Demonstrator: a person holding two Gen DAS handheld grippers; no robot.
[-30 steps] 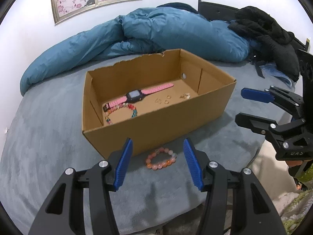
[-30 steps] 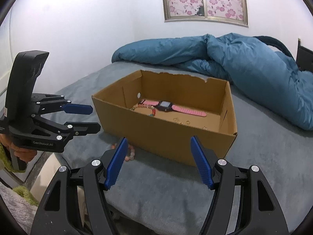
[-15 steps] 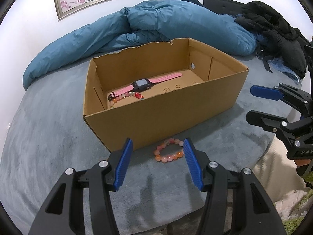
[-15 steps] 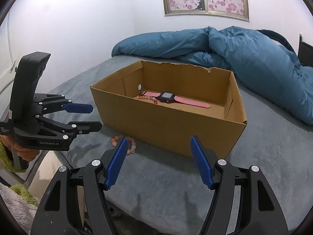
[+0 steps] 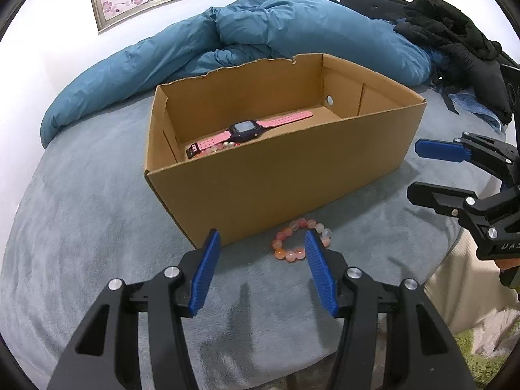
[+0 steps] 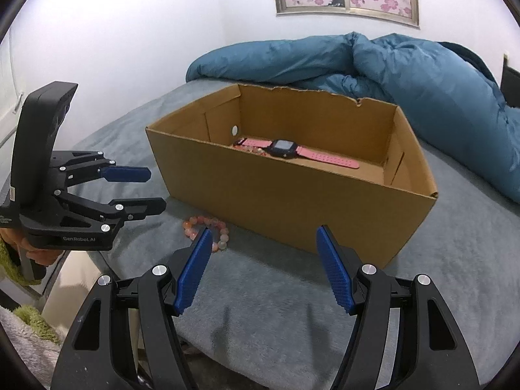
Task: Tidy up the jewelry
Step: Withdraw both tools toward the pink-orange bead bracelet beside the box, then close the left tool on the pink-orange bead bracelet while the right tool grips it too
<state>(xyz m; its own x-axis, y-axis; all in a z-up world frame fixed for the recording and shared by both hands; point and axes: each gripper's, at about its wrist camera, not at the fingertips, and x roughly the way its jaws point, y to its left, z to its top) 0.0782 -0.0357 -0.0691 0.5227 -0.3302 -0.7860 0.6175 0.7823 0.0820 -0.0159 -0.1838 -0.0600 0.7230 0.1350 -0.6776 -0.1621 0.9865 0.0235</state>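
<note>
Orange bead bracelet (image 5: 300, 240) beside left gripper (image 5: 261, 239) right finger.

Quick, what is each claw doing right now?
Left gripper: open, empty, near the orange beaded bracelet.
Right gripper: open, empty.

Open brown cardboard box (image 5: 286, 175) near wall hides most of floor — second bead strand (image 5: 217, 147) beside pink-strapped watch (image 5: 247, 129) only partly visible; orange-pink bead bracelet (image 6: 205, 231) partly behind right tool's blue finger (image 6: 192, 273).
</note>
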